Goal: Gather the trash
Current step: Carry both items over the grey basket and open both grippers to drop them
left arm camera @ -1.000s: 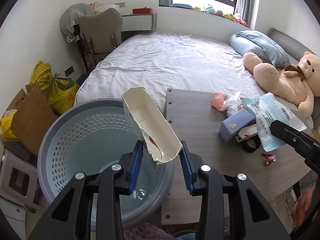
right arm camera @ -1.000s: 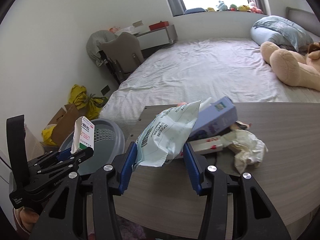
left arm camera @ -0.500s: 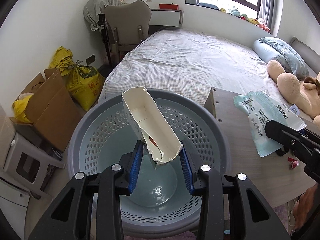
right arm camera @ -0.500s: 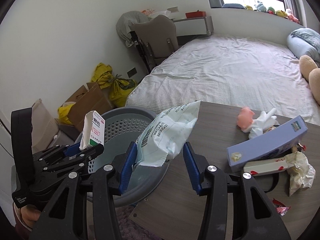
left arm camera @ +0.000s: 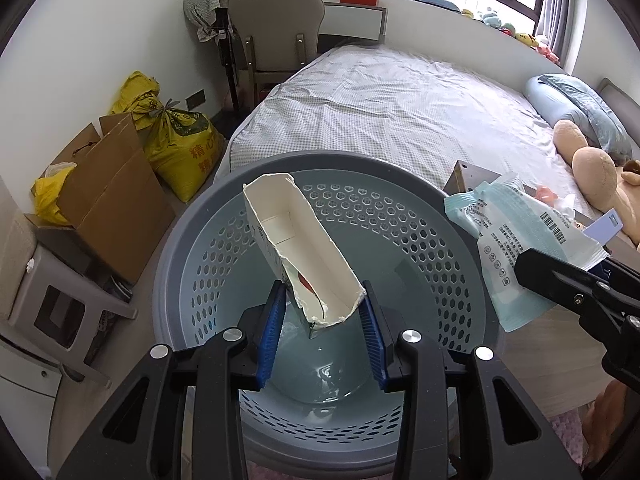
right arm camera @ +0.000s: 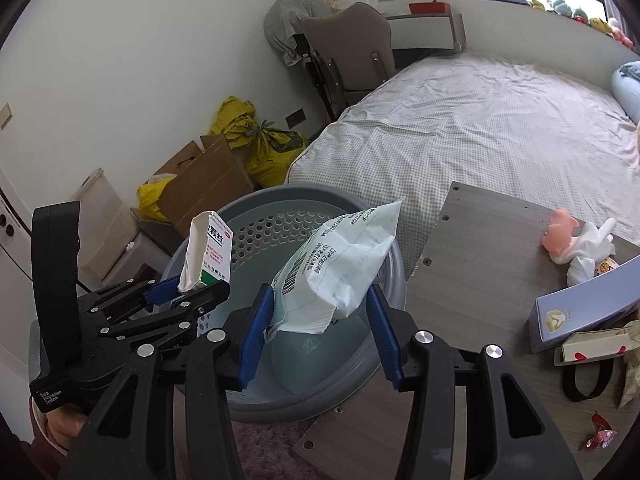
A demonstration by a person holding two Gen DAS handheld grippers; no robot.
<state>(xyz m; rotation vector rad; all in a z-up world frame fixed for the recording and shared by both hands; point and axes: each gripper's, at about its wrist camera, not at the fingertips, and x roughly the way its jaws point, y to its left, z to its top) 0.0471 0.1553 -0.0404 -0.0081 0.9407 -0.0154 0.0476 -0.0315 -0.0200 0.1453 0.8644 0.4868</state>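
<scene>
Torn carton point(left arm camera: 304, 256): we see it white inside, one side ripped open, its lower end pinched between the blue pads of the left gripper point(left arm camera: 322, 332), above the basket.
Wipes packet point(right arm camera: 336, 276): pale blue and white, barcode showing; we find it clamped in the right gripper point(right arm camera: 320, 324), over the basket's near rim.
Basket point(left arm camera: 448, 216): grey, round, perforated walls; we look straight down into it, and it stands beside the table's end.
Table point(right arm camera: 480, 264): wood-grain top; on it we note a blue box point(right arm camera: 580, 312), a pink toy point(right arm camera: 560, 228), a white cloth point(right arm camera: 588, 252) and a red wrapper point(right arm camera: 600, 436).
Beyond: we see the bed point(left arm camera: 400, 108), a chair point(left arm camera: 276, 28), yellow bags point(left arm camera: 180, 136) and cardboard point(left arm camera: 108, 192).
</scene>
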